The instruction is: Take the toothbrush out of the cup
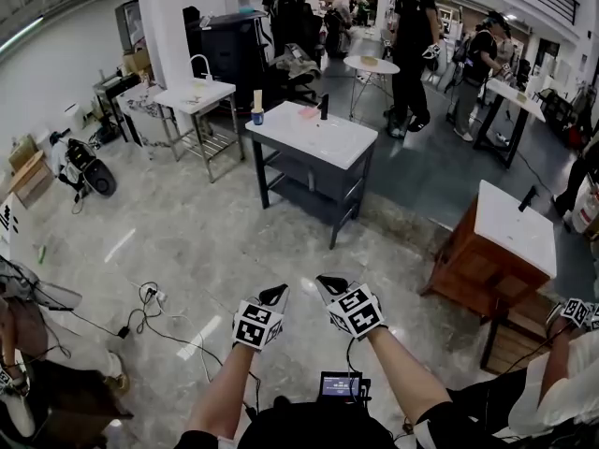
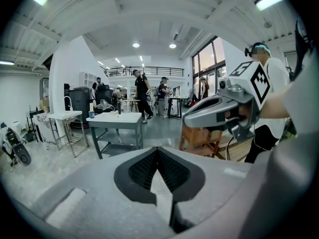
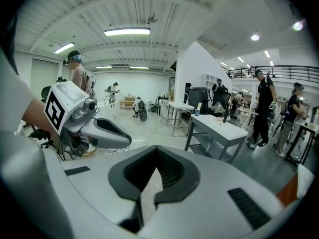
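Toothbrush (image 1: pixel 258 97) stood upright in the cup (image 1: pixel 257 117) at the bench's (image 1: pixel 323 143) left corner, well ahead of your left gripper (image 1: pixel 277 294) and right gripper (image 1: pixel 328 283), both closed and empty, the left probably nearer.

We can read no words, numbers or brand names anywhere here. The small screen (image 1: pixel 341 385) is too blurred for us to make out

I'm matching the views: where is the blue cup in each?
Head view: cup upper middle, at the table's left end.
Left gripper view: cup left of centre, mid-height.
Right gripper view: cup right of centre, mid-height.
Shared landmark: the white-topped table under it.
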A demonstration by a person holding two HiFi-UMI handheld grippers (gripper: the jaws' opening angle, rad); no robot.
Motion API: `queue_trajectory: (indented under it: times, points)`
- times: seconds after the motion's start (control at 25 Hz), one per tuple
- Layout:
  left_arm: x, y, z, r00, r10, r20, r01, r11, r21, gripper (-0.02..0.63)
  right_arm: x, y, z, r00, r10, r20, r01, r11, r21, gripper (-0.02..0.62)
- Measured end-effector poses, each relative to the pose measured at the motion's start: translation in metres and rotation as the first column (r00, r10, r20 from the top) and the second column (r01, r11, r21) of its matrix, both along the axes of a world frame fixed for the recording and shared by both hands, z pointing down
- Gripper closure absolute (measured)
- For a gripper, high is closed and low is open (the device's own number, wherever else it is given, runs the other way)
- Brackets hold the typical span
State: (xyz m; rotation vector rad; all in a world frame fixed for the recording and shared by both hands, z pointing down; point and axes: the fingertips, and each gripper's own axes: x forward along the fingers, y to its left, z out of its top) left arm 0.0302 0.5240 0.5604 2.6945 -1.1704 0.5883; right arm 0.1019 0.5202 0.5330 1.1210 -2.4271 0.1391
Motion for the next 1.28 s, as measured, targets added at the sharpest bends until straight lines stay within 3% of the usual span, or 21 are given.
queue_trajectory:
  times: [0.28, 0.52, 0.92, 1.28]
  points:
    - [0.01, -0.001, 0.011, 1.0, -0.018, 0.007, 0.018, 1.0, -0.003, 0.597, 0.015, -0.001, 0.011, 1.0, -0.008, 0.002, 0.008, 1.0, -0.01, 0.586]
    - [0.031, -0.013, 0.008, 0.998, -0.046, -0.04, 0.046, 0.999, -0.001, 0.597, 0.042, -0.015, 0.009, 1.0, -0.013, 0.017, 0.013, 1.0, -0.003, 0.586]
    - [0.06, -0.026, 0.02, 1.0, -0.03, -0.009, 0.03, 1.0, -0.005, 0.597, 0.067, -0.043, 0.029, 0.999, -0.024, 0.038, 0.025, 0.999, -0.032, 0.586]
    - [0.045, -0.094, 0.033, 0.999, -0.037, -0.014, 0.037, 0.999, -0.01, 0.597, 0.061, -0.109, 0.039, 1.0, -0.009, 0.022, 0.01, 0.999, -0.042, 0.586]
